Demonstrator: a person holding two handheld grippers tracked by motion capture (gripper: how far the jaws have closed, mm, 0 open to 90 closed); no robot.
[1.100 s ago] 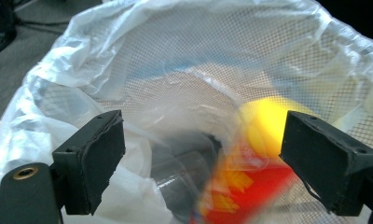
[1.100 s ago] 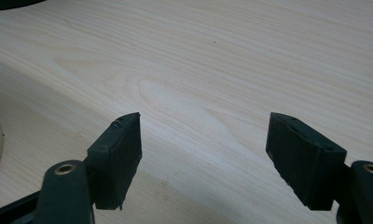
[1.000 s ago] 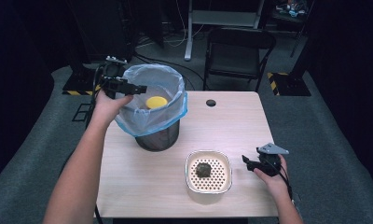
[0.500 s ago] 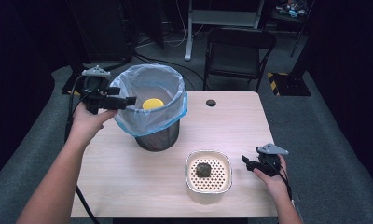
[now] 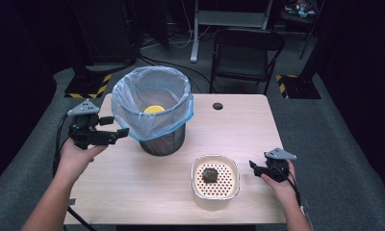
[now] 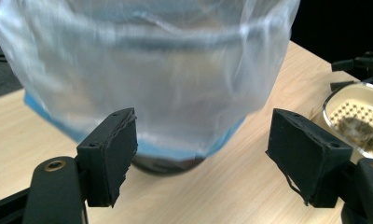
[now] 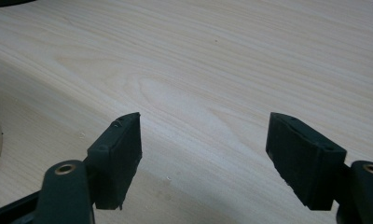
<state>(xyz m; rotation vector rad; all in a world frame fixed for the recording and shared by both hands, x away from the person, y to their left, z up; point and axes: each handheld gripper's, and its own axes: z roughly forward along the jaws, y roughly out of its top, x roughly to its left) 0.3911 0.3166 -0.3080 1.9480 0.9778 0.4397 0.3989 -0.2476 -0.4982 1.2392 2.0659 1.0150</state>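
On the pale wooden table (image 5: 133,192), seen from the high view, stands a mesh bin lined with a translucent bag (image 5: 133,115), and a yellow object (image 5: 154,109) lies inside it. The left gripper (image 5: 122,132) hangs just beside the bin's left flank, level and aimed at the bag, with nothing in its grasp. Toward the near right sits a cream perforated bowl (image 5: 194,178) with a dark lump (image 5: 210,174) resting in its middle. The right gripper (image 5: 252,166) sits low by the table's right edge, just beside the bowl – apart from it, not touching.

In the left gripper view the left gripper (image 6: 201,149) has its jaws spread wide with nothing between them. The bag (image 6: 142,70) looms close ahead (blurred, its blue hem over the dark base). The bowl (image 6: 334,98) and its lump (image 6: 359,130) show at the right edge, with the right gripper (image 6: 362,63) beyond.

In the right gripper view the right gripper (image 7: 203,154) is likewise spread and empty – bare table (image 7: 198,56) lies between and beyond the jaws.
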